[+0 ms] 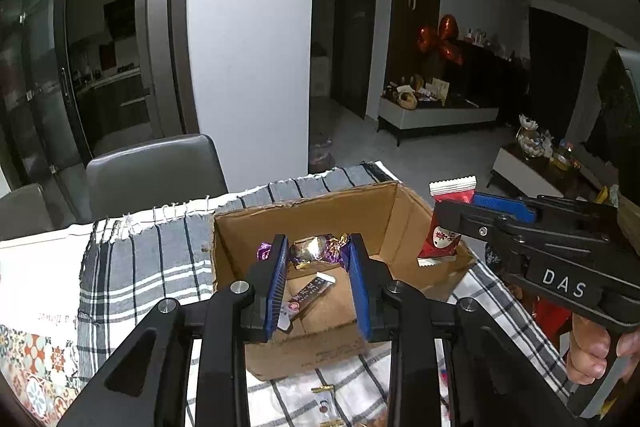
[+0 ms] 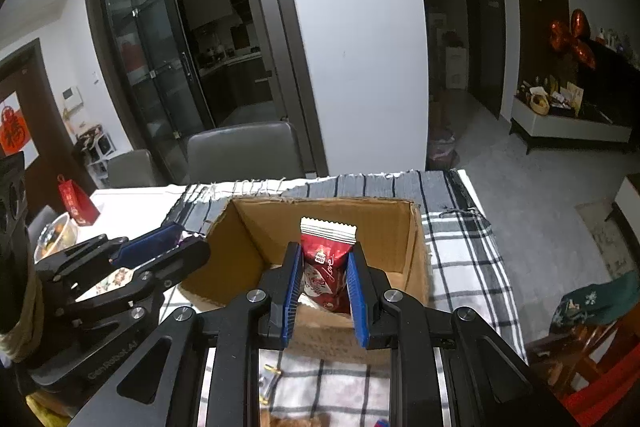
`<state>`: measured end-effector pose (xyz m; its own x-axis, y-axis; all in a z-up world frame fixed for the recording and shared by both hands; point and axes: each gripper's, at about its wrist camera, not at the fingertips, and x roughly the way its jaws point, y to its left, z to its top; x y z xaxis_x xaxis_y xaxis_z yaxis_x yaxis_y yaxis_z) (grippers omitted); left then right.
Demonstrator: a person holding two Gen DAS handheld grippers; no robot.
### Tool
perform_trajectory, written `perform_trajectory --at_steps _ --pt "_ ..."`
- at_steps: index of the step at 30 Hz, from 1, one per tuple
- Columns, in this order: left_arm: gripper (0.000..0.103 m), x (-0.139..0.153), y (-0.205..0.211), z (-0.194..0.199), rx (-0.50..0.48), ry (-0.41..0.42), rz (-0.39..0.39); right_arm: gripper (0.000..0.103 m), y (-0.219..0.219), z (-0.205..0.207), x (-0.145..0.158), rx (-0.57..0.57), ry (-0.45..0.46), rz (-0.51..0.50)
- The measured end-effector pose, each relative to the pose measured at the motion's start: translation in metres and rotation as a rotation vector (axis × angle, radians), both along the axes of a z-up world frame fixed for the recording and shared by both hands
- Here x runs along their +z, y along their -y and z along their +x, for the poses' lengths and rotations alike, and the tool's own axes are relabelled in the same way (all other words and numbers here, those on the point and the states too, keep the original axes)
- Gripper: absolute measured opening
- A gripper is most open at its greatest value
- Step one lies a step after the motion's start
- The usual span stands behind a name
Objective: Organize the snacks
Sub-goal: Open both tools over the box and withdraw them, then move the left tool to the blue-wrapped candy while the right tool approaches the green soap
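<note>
Right tool (image 2: 323, 277) grips a red snack packet (image 2: 325, 269) above the cardboard box (image 2: 416, 251).

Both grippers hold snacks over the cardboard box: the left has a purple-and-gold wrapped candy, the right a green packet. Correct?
Not quite: the right gripper holds a red packet, not green, as the right wrist view shows. The rest stands: left gripper, candy, cardboard box.

1. Cardboard box (image 1: 256, 227), open-topped, brown; the landmark for all positions below.
2. Gold-and-purple foil candy (image 1: 316, 249), twisted ends, suspended above the box's left half, pinched between blue pads.
3. Red snack packet (image 2: 326, 267), white crimped top edge, upright, held over the box's right side with its lower end inside the box.
4. Dark bar-shaped wrapper (image 1: 310, 293), flat on the box floor, angled diagonally.
</note>
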<state>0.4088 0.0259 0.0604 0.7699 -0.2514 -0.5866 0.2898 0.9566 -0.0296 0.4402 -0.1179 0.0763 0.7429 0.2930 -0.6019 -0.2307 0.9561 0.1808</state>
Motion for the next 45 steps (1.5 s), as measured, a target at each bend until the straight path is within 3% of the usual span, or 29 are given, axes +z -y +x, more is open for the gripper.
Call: perform_trajectory --at_steps 3,6,9,26,32,45 --pt "0.036 -0.005 0.002 0.009 0.005 -0.011 0.004 0.024 -0.001 0.009 -0.006 -0.001 -0.009 -0.009" --pt "0.044 -0.008 -0.001 0.012 0.017 -0.026 -0.009 0.039 0.0 0.011 -0.013 -0.016 -0.018 -0.029" --pt "0.054 -0.008 -0.003 0.006 0.026 -0.017 0.001 0.039 0.002 0.004 -0.013 -0.015 -0.007 -0.045" --pt "0.054 0.01 -0.022 -0.09 0.04 0.087 -0.005 0.039 -0.001 -0.078 -0.01 0.05 0.051 -0.044" --pt "0.054 0.0 -0.025 -0.123 0.052 0.107 0.019 0.039 -0.003 -0.105 -0.023 0.065 0.043 -0.02" --pt "0.054 -0.033 -0.03 -0.167 0.069 0.055 0.005 0.039 -0.003 -0.14 -0.053 0.057 0.015 -0.016"
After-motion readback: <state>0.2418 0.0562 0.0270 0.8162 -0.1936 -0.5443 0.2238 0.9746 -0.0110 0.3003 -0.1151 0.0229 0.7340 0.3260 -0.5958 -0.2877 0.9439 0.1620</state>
